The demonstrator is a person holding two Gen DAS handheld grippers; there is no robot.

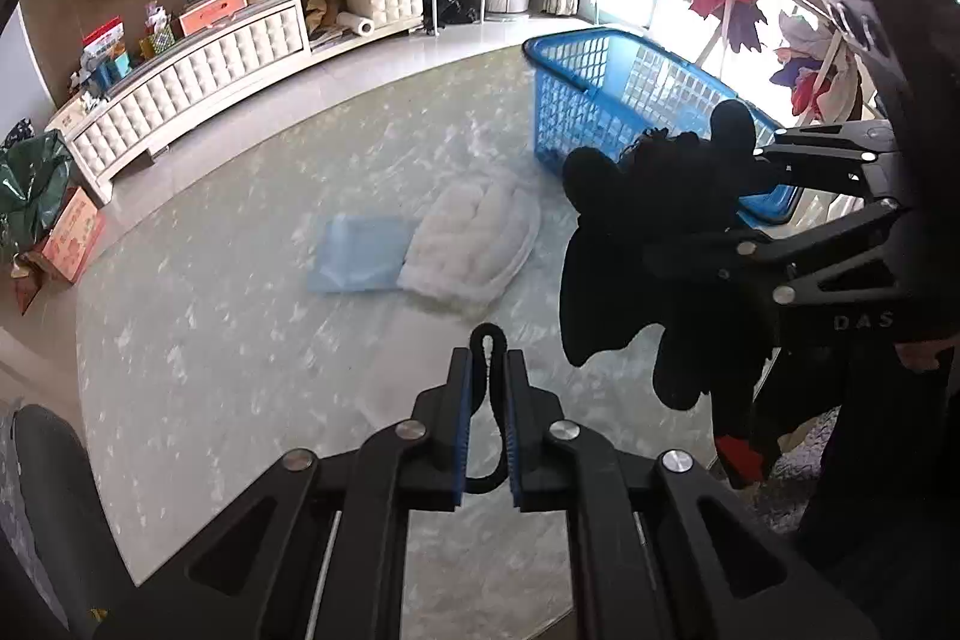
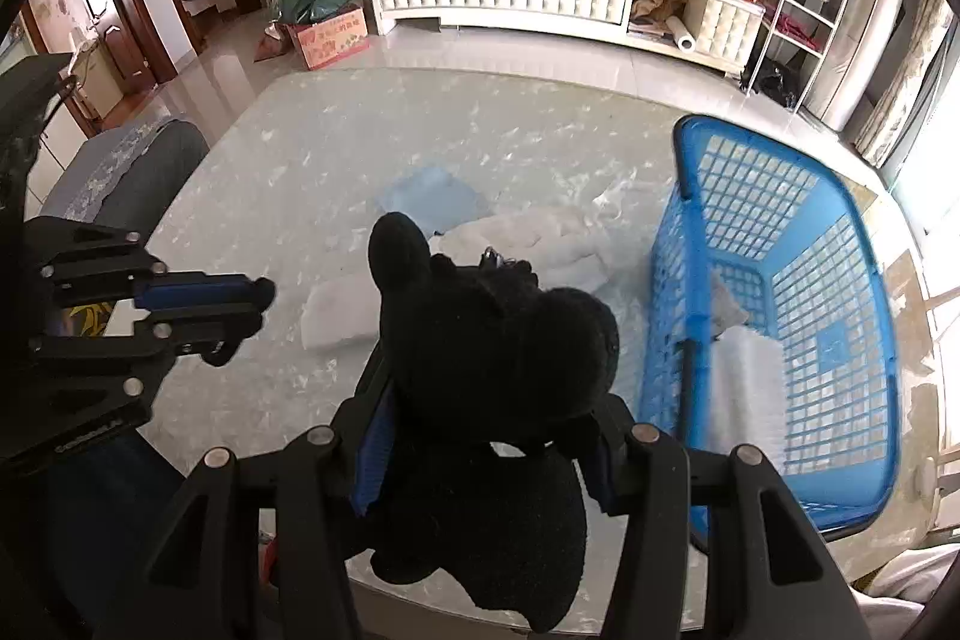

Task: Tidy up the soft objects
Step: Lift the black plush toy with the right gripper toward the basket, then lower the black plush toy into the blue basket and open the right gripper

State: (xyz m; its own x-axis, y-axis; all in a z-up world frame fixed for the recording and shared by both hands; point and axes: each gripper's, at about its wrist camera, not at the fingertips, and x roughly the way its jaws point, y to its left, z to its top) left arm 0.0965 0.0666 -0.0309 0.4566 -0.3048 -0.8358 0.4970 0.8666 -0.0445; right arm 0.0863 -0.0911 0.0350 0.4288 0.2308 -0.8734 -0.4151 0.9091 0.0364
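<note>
Both tongs are gripping parts of one black plush toy held above a pale marbled table. Left tongs, at the bottom centre of the left wrist view, are clamped shut on a thin black cord loop that seems to belong to the toy. Right tongs, at the bottom centre of the right wrist view, are closed partway around the toy's thick body, its limbs dangling below. Both point steeply down toward the table, side by side, with the toy hanging between them. A blue basket stands at the right of the right wrist view, with something white already inside. A white quilted pad and a light blue folded cloth lie flat mid-table. Likely risks: the thin loop could slip from the left tongs, or the dangling limbs could catch on the basket rim and tip it, since the basket looks light.
</note>
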